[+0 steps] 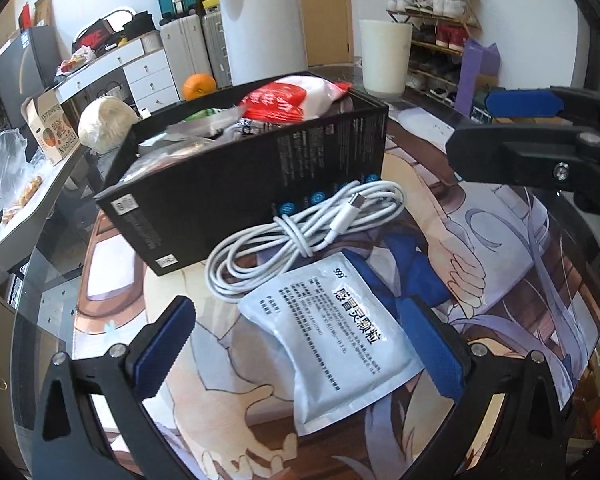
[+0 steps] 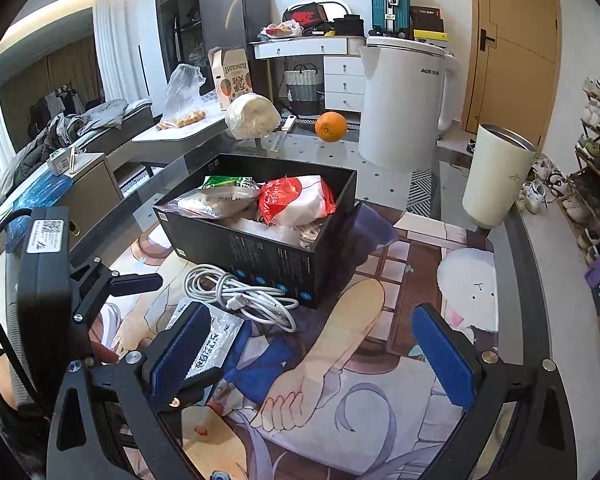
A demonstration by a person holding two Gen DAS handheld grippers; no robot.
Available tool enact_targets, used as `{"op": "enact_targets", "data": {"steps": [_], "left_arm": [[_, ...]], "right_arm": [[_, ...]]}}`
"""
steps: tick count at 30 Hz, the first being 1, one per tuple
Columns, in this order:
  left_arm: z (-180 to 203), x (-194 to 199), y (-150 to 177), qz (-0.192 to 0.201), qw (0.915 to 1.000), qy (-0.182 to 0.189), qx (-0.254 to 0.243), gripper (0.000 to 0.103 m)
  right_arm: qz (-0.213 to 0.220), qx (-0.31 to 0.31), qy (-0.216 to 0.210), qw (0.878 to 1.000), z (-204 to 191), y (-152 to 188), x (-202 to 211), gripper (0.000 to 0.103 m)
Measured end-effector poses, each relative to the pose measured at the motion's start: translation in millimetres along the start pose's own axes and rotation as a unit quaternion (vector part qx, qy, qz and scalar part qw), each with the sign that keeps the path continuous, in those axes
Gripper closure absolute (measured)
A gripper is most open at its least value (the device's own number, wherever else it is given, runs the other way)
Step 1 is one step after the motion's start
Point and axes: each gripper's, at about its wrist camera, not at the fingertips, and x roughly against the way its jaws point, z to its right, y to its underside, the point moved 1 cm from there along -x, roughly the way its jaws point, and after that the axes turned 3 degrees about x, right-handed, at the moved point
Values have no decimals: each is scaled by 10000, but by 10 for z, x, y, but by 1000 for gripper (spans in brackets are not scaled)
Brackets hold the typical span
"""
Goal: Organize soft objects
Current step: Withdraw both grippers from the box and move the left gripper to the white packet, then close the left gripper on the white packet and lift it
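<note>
Since two soft things lie outside the box on the printed mat, the step in hand is judged to be the pickup of the sachet, over which the left gripper is held with its fingers spread wide, one on each side of the packet and nothing between them gripped. The packet is flat and slack, so it would best be pinched near its upper edge, close to the cable, and lifted level so that it does not fold or slip; the cable's loops touch that edge and could be dragged along. The right gripper is also held apart and empty over bare mat, near the sachet's corner. The box is seen open at the top and already well filled: a red-and-white bag, a green packet and a clear bag are heaped inside, so little room is left, and the sachet would be laid on top.
</note>
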Motion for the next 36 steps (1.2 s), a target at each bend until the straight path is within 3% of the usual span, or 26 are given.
{"op": "enact_targets", "data": {"steps": [11,18,26,36], "left_arm": [[-241,4,81,-166,9995,-197,186,0],[-425,46,166,-197,9994,-170,217,0],[-358,155,277,-172,9996,26,211,0],[-522,210,360,-198,9994,-104,266,0]], "right_arm": [[-7,-5,-8,10000,9,9,-6,1],[-6,5,-32,10000,-9,16,-10,1],[-15,-3,-33,10000,-12,17,-19,1],[-25,-10,-38,10000,-32,18,-26,1]]}}
